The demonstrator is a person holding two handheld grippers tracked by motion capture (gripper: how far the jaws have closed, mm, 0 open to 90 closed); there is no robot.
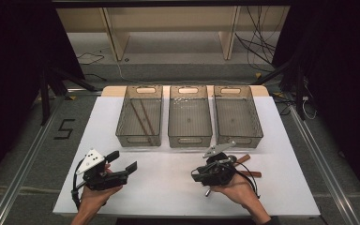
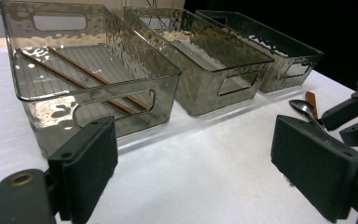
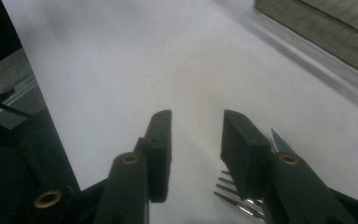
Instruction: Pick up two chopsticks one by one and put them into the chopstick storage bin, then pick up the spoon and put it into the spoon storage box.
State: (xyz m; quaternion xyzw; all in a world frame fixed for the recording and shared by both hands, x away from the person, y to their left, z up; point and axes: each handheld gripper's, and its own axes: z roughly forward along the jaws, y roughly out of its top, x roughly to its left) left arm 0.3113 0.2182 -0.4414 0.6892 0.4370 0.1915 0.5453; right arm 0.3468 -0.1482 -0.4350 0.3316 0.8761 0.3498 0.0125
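- left gripper (image 1: 124, 162) held low over the white table (image 1: 168, 187), jaws spread wide, nothing between them
- right gripper (image 3: 193, 140) hovers half-open, empty, beside a fork (image 3: 235, 198)
- left gripper view catches chopsticks (image 2: 84, 79) in the left bin (image 2: 98, 105), plus a spoon (image 2: 303, 107)

A white bench (image 1: 178, 187) is carrying three clear bins side by side: the left bin (image 1: 139, 136) is holding two chopsticks (image 1: 141, 121), the middle bin (image 1: 190, 138) and right bin (image 1: 238, 136) sitting alongside. A spoon (image 2: 302, 106) and fork (image 3: 235, 198) are lying nearby.
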